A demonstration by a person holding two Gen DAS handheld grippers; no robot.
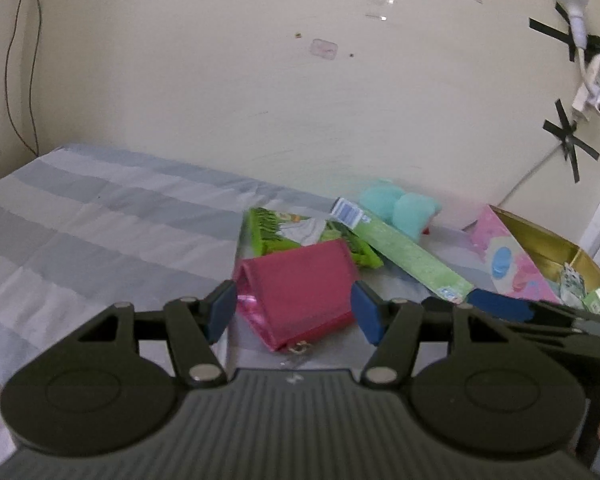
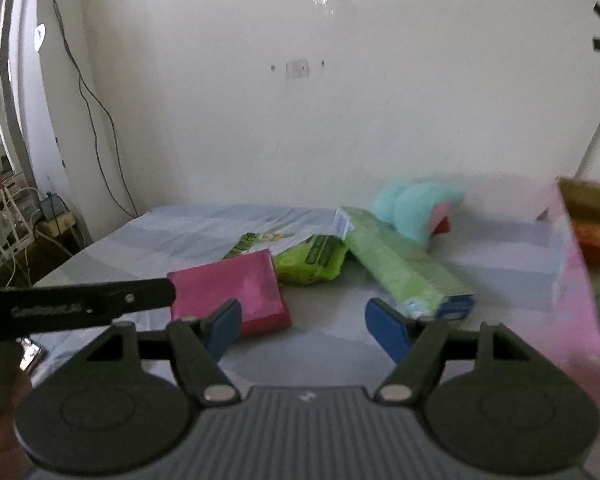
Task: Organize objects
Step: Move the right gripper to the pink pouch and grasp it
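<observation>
A pink wallet (image 1: pixel 300 288) lies on the striped bedsheet (image 1: pixel 100 208). My left gripper (image 1: pixel 294 312) is open, its blue pads on either side of the wallet's near end, not closed on it. Behind lie a green wipes pack (image 1: pixel 284 232), a long green box (image 1: pixel 404 256) and a teal plush toy (image 1: pixel 400 204). In the right wrist view my right gripper (image 2: pixel 304 328) is open and empty above the sheet, between the wallet (image 2: pixel 236 292) and the long green box (image 2: pixel 400 268). The wipes pack (image 2: pixel 308 260) and plush toy (image 2: pixel 412 208) lie beyond.
A pink patterned tin with a gold inside (image 1: pixel 540 256) stands at the right and holds small items; it shows blurred in the right wrist view (image 2: pixel 572 264). A cream wall (image 1: pixel 260 80) backs the bed. Cables and shelves (image 2: pixel 16 216) stand left of the bed.
</observation>
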